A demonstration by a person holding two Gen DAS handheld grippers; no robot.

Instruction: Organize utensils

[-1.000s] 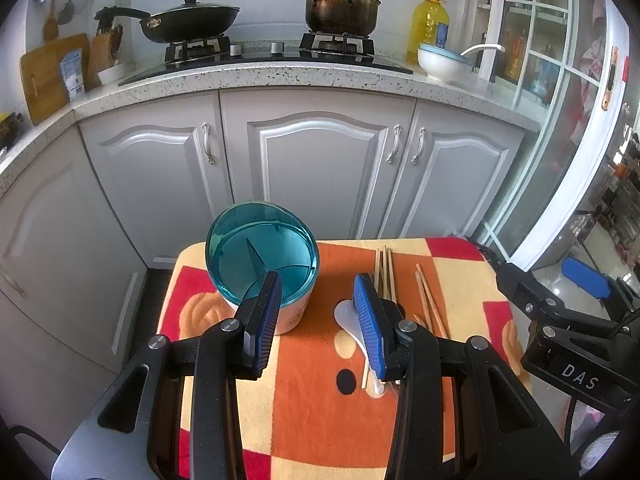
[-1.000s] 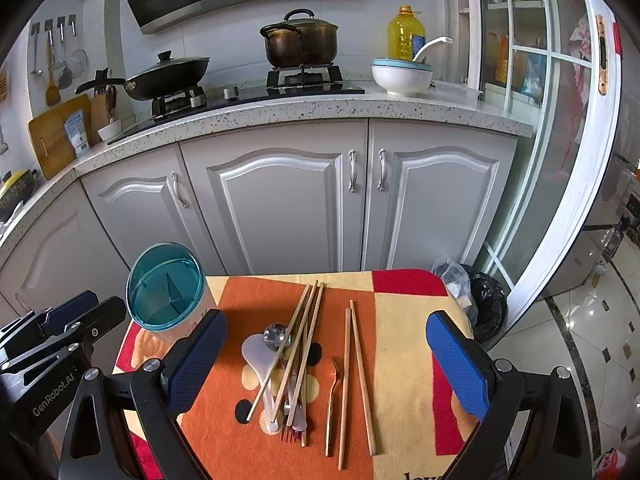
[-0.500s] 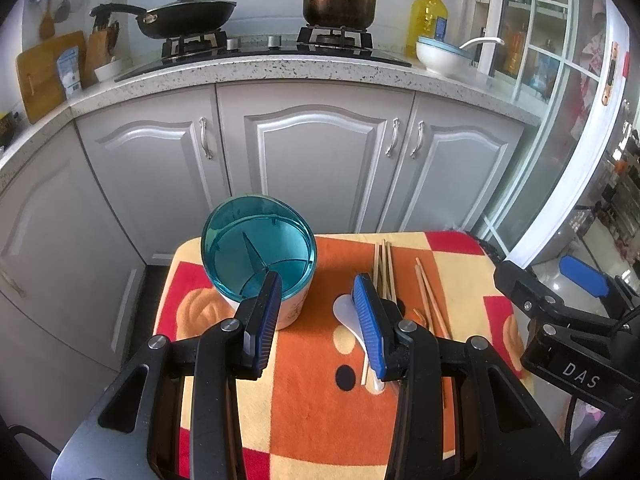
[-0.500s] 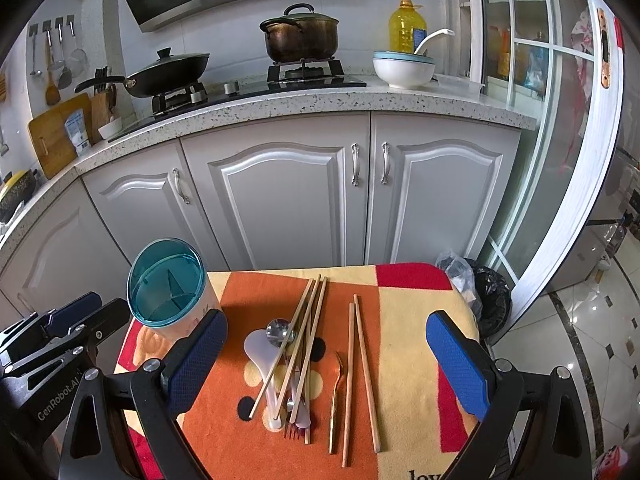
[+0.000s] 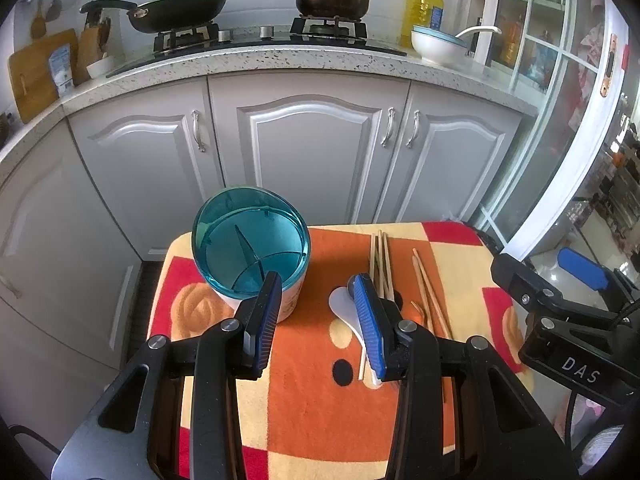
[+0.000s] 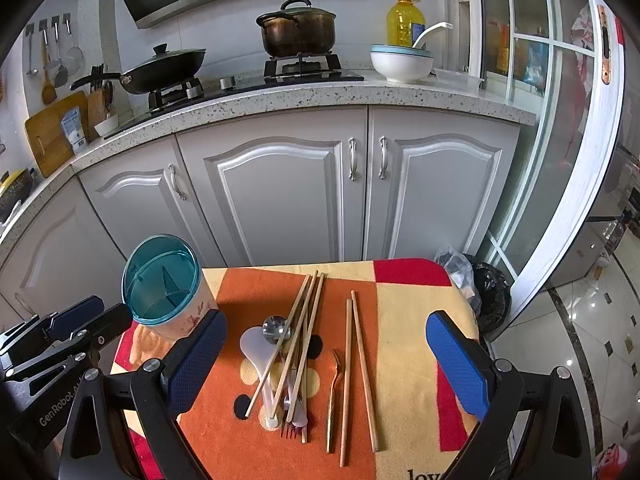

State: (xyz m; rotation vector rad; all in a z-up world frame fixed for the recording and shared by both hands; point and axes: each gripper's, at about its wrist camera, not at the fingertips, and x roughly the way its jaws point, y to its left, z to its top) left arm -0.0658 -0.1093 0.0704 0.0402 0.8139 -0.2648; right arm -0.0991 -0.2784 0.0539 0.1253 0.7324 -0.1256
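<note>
Kitchen counter (image 6: 320, 98) running beyond the tongs | lidded wok (image 6: 168, 66) and dark stockpot (image 6: 298, 34) sitting on the hob, far ahead | white bowl (image 6: 401, 65) and oil bottle (image 6: 405, 20) standing ahead to the right | black bin bag (image 6: 490, 298) slumping right of the tongs

both tongs are black frames with triangular cut-outs and silver screw heads at the pivots. each finger carries a ribbed blue pad. the left tongs (image 5: 316, 312) show white "genrobot.ai" lettering in the right wrist view. the right tongs (image 6: 326, 360) bear "das" in white.
</note>
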